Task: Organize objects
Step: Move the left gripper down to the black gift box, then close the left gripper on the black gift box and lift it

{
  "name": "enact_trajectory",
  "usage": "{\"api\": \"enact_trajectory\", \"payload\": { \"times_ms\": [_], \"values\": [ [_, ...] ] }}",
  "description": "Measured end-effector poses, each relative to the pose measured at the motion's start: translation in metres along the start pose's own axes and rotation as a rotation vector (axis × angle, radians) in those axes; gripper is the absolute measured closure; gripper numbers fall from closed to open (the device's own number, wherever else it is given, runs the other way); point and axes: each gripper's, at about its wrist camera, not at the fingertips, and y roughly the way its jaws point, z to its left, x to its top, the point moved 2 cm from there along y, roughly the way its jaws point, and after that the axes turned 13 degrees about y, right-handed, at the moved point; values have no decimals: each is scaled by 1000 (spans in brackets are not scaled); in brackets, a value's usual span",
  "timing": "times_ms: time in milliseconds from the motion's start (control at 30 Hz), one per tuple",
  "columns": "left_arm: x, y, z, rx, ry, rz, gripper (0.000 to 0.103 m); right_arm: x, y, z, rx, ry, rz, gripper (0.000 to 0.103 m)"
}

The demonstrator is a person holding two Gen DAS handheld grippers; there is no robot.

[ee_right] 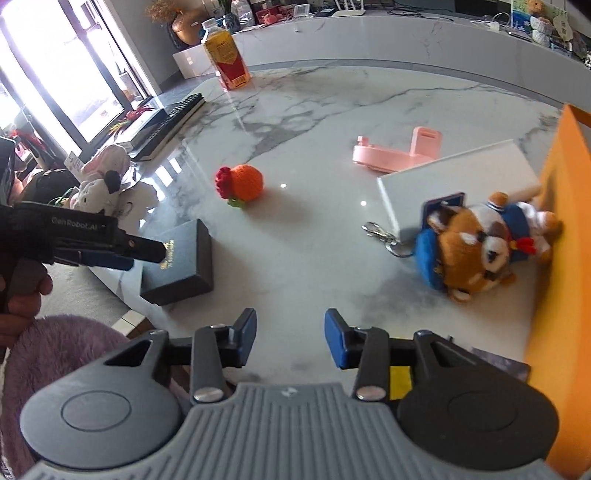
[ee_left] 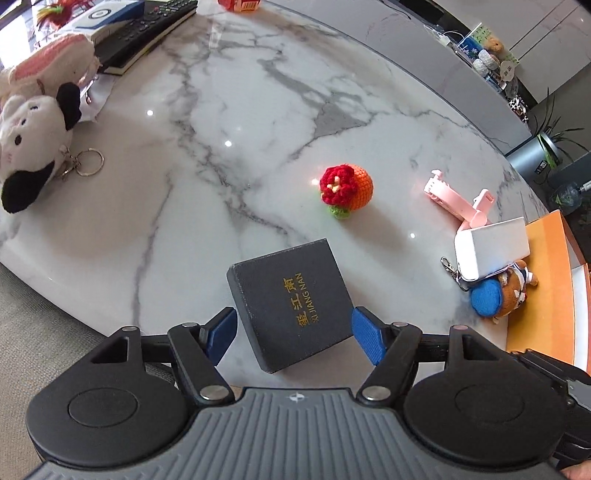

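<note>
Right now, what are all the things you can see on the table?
dark box: one, gold lettering, near table edge, between left fingers
crochet ball: one, orange with red flower, mid-table
pink holder: one, far right
white box: one, right, leaning over brown plush keychain
orange tray: one, right edge
cow plush: one, black-white, left
remote: one, black, far left
bottle: one, yellow drink, far side
left fingers: open
right fingers: open, empty
</note>
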Motion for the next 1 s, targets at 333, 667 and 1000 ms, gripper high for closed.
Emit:
{"api": "enact_trajectory", "payload": {
  "times_ms": [333, 667, 1000],
  "values": [
    [1, 28, 24, -96, -93, 85, 21, 18, 58, 45, 63, -47, 59, 68],
    [14, 28, 13, -80, -2, 26, 31, 24, 73, 41, 91, -1, 70, 70],
    [25, -7, -33, -56, 143, -98, 75, 23, 65, 21, 33, 40, 68, 82]
  ]
}}
